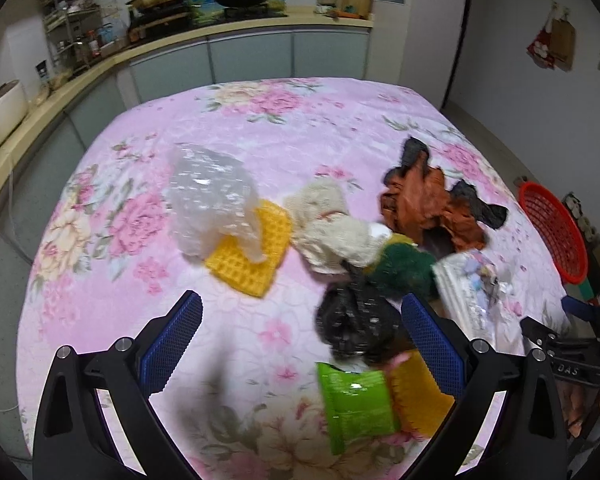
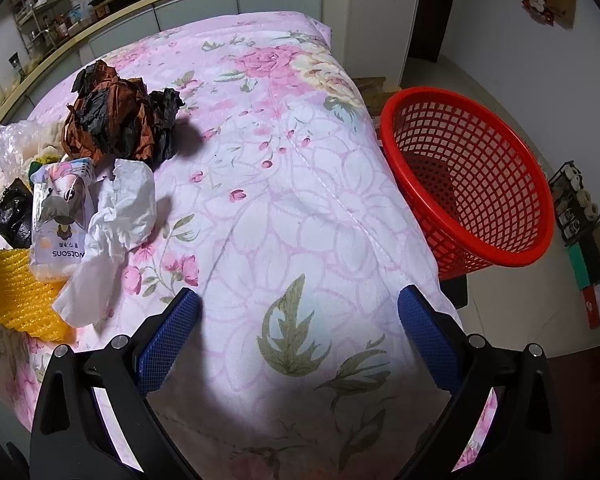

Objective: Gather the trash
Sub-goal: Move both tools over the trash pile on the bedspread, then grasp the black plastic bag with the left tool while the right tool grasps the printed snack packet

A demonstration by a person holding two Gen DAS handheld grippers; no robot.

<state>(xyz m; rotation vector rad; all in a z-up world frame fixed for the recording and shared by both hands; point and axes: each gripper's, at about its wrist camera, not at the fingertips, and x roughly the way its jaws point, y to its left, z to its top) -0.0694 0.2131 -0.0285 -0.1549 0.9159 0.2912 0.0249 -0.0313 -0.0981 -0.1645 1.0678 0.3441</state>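
Observation:
Trash lies scattered on a table under a pink floral cloth (image 1: 228, 128). My left gripper (image 1: 300, 320) is open above it, with a crumpled black bag (image 1: 352, 324) just inside its right finger and a green packet (image 1: 356, 404) below. Farther off lie a clear bubble-wrap bag (image 1: 212, 196), a yellow foam sheet (image 1: 252, 256), a cream cloth (image 1: 332, 228) and brown-black crumpled paper (image 1: 432, 204). My right gripper (image 2: 298, 320) is open over bare cloth. To its left lie a white tissue (image 2: 116, 224), a tissue pack (image 2: 60, 220) and yellow foam (image 2: 16, 296). A red basket (image 2: 468, 176) stands off the table's right edge.
A kitchen counter (image 1: 172, 40) with pans and a spice rack runs behind the table. A dark green scrubber (image 1: 404, 268) and a second yellow foam piece (image 1: 420, 400) lie by the left gripper. Boxes and folders (image 2: 596, 276) stand on the floor beyond the basket.

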